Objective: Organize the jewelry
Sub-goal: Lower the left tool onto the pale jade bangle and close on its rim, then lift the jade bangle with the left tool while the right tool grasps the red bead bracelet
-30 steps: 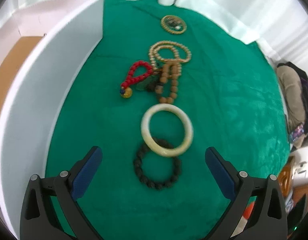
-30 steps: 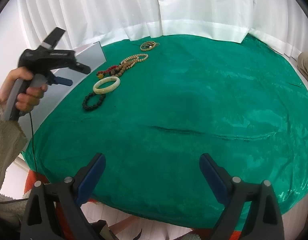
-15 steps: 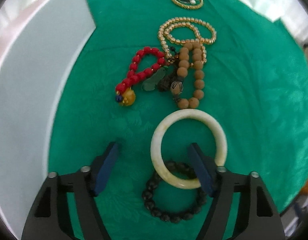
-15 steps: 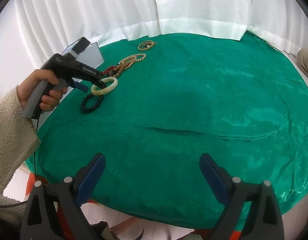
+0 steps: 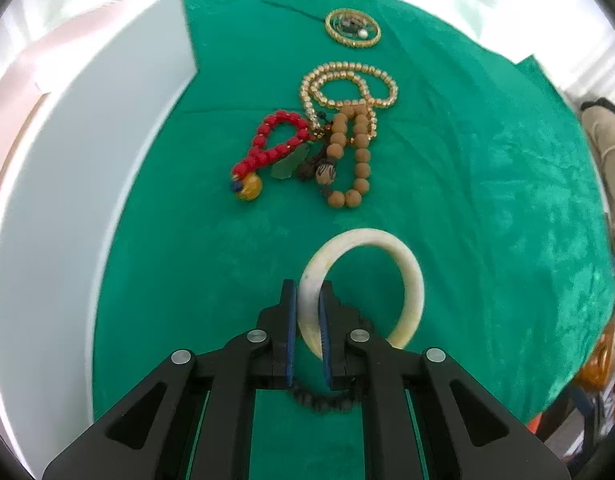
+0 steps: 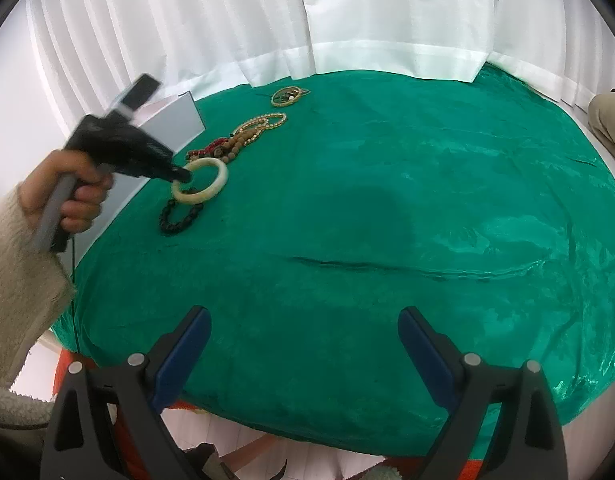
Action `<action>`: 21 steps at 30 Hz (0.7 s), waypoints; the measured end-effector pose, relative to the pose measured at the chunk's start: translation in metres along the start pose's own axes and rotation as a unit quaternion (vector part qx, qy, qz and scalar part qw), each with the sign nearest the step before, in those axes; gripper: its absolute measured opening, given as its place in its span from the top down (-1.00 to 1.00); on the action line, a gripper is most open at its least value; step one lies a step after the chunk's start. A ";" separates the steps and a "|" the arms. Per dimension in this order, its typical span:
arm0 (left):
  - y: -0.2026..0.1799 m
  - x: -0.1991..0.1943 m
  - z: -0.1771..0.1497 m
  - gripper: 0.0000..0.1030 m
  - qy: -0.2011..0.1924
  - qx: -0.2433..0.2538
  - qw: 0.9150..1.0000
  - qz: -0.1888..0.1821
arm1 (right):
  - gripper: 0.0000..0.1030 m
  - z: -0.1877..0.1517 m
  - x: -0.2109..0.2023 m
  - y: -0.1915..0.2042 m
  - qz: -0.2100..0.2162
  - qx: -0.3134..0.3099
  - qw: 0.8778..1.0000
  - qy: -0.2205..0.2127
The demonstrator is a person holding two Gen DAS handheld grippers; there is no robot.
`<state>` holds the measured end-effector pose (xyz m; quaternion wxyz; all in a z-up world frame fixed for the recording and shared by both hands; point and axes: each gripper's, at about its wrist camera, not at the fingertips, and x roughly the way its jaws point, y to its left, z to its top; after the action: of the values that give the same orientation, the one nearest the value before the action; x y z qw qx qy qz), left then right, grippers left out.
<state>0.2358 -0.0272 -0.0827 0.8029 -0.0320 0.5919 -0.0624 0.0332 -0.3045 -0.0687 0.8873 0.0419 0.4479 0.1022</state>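
A cream bangle [image 5: 411, 280] lies on the green cloth [image 5: 487, 200], overlapping a black bead bracelet [image 5: 319, 400]. My left gripper [image 5: 307, 292] points steeply down; its jaws are closing and its blue pads press on the bangle's left rim from inside and outside. In the right wrist view a hand holds that left gripper [image 6: 183, 175] at the bangle [image 6: 219, 182], with the black bracelet [image 6: 179, 220] just in front. My right gripper [image 6: 305, 344] hangs open over the cloth's near edge, nothing between its fingers.
Beyond the bangle lie a red bead bracelet [image 5: 275, 144], a brown wooden bead bracelet [image 5: 359, 160], a gold bead strand [image 5: 347, 76] and a gold ring with small pieces inside [image 5: 352, 28]. A white box [image 5: 67, 200] stands along the left. White curtains [image 6: 347, 20] hang behind.
The left gripper came down towards the bangle and went from wide open to shut on its left rim. The right gripper kept still.
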 end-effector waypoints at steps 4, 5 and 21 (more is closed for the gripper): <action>0.014 -0.022 -0.017 0.84 -0.019 -0.012 1.000 -0.014 | -0.87 0.002 0.003 0.001 0.008 0.006 1.000 0.004; 0.019 -0.031 -0.020 0.84 -0.023 -0.015 0.999 -0.017 | -0.87 0.002 0.003 0.002 -0.001 0.008 1.000 0.009; 0.066 -0.071 -0.118 0.83 -0.062 -0.078 0.995 -0.031 | -0.87 0.068 0.032 0.011 0.030 -0.005 0.998 0.055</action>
<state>0.1070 0.0505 -0.0589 0.8307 -0.1169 0.5429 -0.0392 0.1052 -0.2860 -0.0513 0.8579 0.0450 0.4943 0.1328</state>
